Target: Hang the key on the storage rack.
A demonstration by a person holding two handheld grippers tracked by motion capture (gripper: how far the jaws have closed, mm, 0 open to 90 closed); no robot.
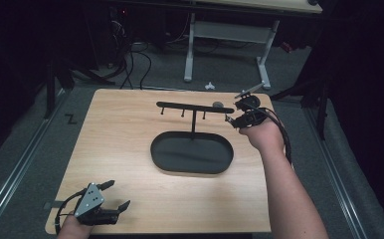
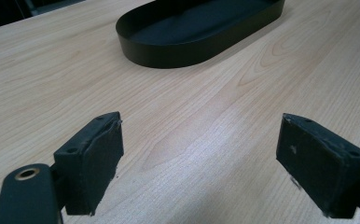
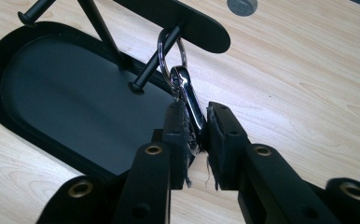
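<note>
One key ring [image 3: 171, 49] hangs on the end peg [image 3: 155, 60] of the black stand [image 1: 195, 106], its metal clip [image 3: 190, 100] running back into your right gripper [image 3: 197, 126], whose jaws seem barely parted around it, while your left gripper [image 2: 199, 154] rests spread wide, well apart.

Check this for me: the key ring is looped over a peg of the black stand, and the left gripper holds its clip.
Wrong gripper. The right gripper has the clip, as the right gripper view shows; the key ring is indeed looped over a peg of the black stand.
</note>
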